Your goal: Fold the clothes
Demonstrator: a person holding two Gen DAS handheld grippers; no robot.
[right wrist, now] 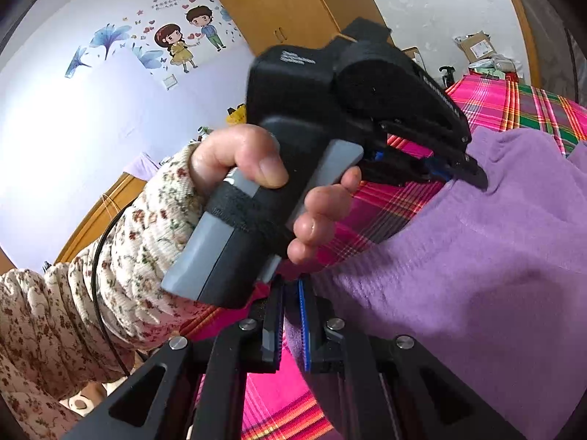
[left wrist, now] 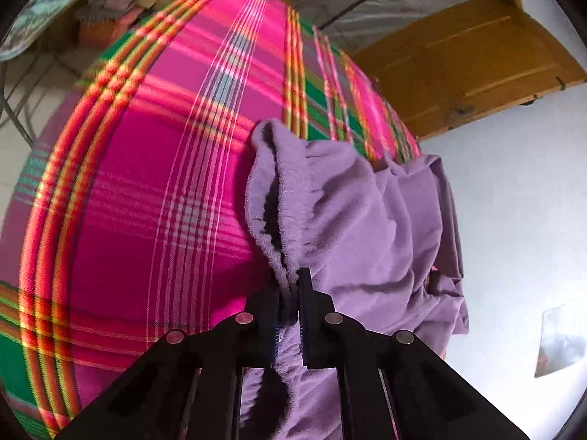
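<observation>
- The soft purple fleece garment (left wrist: 352, 220) is lying in a rumpled heap on a bed covered in a bright pink plaid sheet with green, orange and yellow stripes (left wrist: 154, 168), over near the sheet's right edge in the left wrist view.
- The left black two-finger tool (left wrist: 291, 293) has its jaws pulled in narrow, pinching a gathered, elastic-looking hem of the purple fleece between them. The fabric bunches up right at the fingertips and spills down past them.
- The right black two-finger tool (right wrist: 291, 315) is also nearly closed, with a fold of the same fleece squeezed between its blue-ribbed pads (right wrist: 303, 322).
- From the right wrist view you can see the left tool from the side (right wrist: 473, 174), tips buried in the purple fleece further up the bed. A hand (right wrist: 264, 183) wraps the grey and black handle, thumb on top, with a cream floral quilted sleeve (right wrist: 121, 256) behind it.
- So both tools are on the garment, fairly near each other along one edge; can't tell which part of the garment it is.
- Background stuff: wooden door (left wrist: 469, 69) and a white wall on the left cam, cartoon wall stickers of two kids and blue flowers (right wrist: 183, 40) plus a wooden wardrobe (right wrist: 286, 3) on the right cam.
</observation>
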